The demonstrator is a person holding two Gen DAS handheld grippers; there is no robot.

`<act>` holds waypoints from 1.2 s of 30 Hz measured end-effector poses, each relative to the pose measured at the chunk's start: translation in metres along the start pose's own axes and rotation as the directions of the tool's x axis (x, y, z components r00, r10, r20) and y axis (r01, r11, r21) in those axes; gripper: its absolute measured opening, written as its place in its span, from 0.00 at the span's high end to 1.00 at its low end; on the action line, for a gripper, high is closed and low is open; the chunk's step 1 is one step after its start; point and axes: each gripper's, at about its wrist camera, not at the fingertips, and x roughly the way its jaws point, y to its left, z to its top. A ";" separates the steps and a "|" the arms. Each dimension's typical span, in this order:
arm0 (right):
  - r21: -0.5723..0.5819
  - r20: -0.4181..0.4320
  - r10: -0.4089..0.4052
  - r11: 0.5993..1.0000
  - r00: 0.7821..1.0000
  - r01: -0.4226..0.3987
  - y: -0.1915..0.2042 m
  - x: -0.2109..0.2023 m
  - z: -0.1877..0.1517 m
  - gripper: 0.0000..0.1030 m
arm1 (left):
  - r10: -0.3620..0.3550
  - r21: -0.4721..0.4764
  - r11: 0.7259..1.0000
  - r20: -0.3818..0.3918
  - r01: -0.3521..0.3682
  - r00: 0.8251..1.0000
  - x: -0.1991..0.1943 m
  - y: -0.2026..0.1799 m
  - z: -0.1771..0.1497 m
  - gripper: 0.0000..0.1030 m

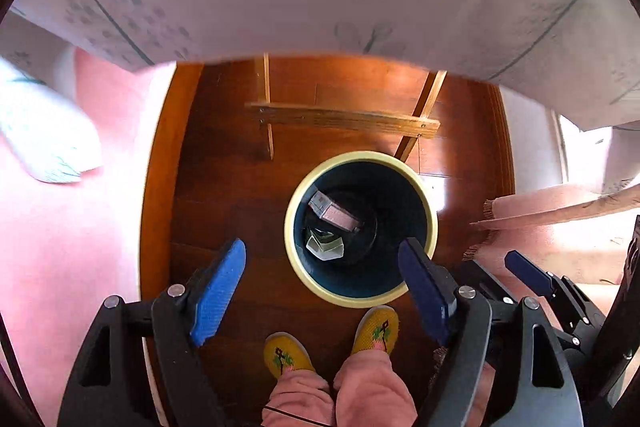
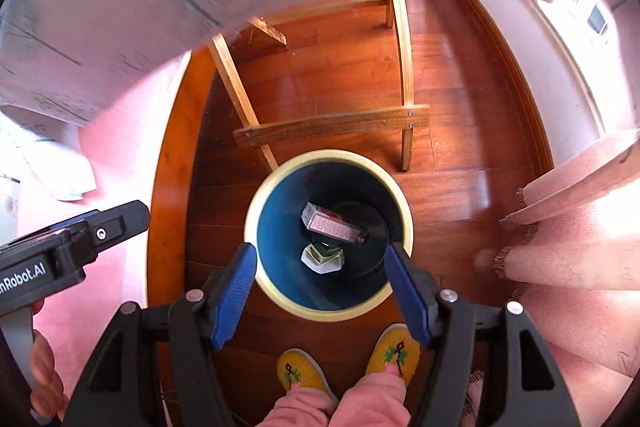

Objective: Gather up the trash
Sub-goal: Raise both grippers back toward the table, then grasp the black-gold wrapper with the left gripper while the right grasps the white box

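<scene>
Two blue-padded jaws of the left gripper [image 1: 322, 291] fill the bottom of the left wrist view; they are spread wide and nothing is between them. Just below them stand the person's yellow embroidered slippers [image 1: 370, 331] and pink trouser legs [image 1: 340, 399] on the dark red wooden floor [image 1: 224, 187].

Below the gripper, on the floor, stands a round bin with a cream rim and dark blue inside [image 1: 430, 223]. In its bottom lie two pieces of trash: a pink rectangular carton [image 1: 336, 213] and, just beside it, a white crumpled paper packet [image 1: 326, 247].

In the right wrist view the right gripper [image 2: 320, 291] is also spread wide and holds nothing. It hangs over the same bin [image 2: 256, 227], with the carton [image 2: 332, 227] and the paper packet [image 2: 322, 259] visible between its two blue pads. At the left edge of this view the black body of the left gripper shows, with a hand [image 2: 44, 379] under it.

Behind the bin stand light wooden legs and a crossbar [image 2: 332, 127], under a white patterned cloth [image 2: 140, 7]. Pink fringed fabric [image 2: 580, 247] lies on the right.
</scene>
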 end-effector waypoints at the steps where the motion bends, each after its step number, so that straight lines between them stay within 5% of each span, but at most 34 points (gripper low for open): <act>1: 0.000 0.007 0.001 1.000 1.000 -0.001 0.004 -0.013 0.002 0.35 | 0.000 0.005 1.000 0.008 0.000 1.000 -0.014 0.000 0.001 0.25; 19: 0.053 0.201 0.009 0.998 0.980 -0.020 0.066 -0.223 0.032 0.35 | -0.015 0.129 0.992 0.199 -0.011 0.980 -0.238 -0.006 0.033 0.25; 29: 0.038 0.315 -0.040 0.999 0.948 0.030 0.073 -0.290 0.061 0.35 | -0.051 0.164 0.986 0.289 0.002 0.956 -0.304 -0.021 0.059 0.25; 36: 0.051 0.336 -0.080 0.997 0.938 0.066 0.054 -0.304 0.108 0.35 | -0.097 0.187 0.981 0.291 0.043 0.952 -0.312 -0.047 0.087 0.25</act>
